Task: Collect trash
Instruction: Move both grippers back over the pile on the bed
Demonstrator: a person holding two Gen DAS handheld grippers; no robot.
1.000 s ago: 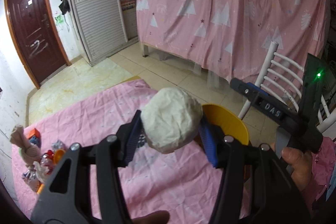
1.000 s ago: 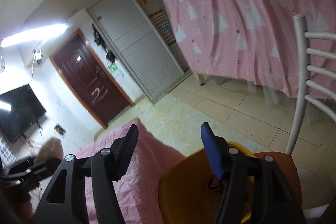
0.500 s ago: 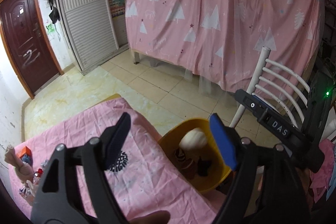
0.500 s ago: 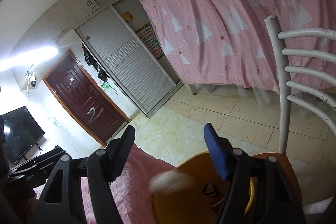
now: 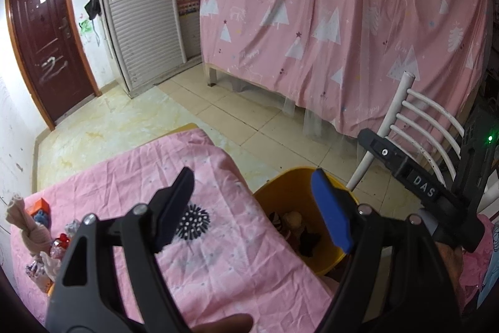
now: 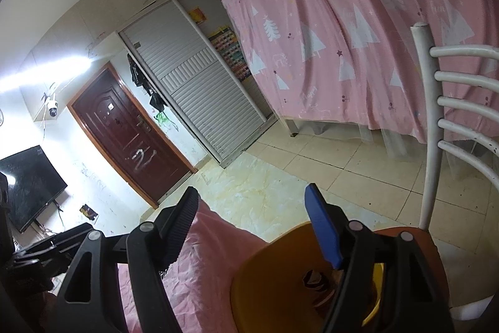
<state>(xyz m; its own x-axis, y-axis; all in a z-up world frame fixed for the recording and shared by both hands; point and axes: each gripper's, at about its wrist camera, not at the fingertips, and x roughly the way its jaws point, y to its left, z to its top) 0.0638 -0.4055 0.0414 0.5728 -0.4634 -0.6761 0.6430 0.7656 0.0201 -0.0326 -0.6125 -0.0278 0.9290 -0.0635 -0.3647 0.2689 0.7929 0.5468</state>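
A yellow bin (image 5: 290, 186) stands at the right edge of the pink-covered table (image 5: 218, 245) and holds several trash pieces, among them a pale crumpled ball (image 5: 292, 219). My left gripper (image 5: 252, 205) is open and empty, above the table edge and the bin. The right gripper's black body (image 5: 414, 186) shows at the right of the left wrist view. My right gripper (image 6: 251, 222) is open and empty, just above the bin (image 6: 274, 280). More trash (image 5: 37, 236) lies in a pile at the table's far left.
A white slatted chair (image 5: 421, 127) stands right behind the bin, also in the right wrist view (image 6: 449, 127). A pink curtain (image 5: 343, 21) hangs beyond the tiled floor. A dark red door (image 5: 43, 46) and a shuttered cupboard (image 5: 140, 17) are at the back left.
My left gripper opened and let go of the white crumpled ball, which fell into the yellow bin. The left gripper has since drawn back a little. The right gripper stayed open above the bin.
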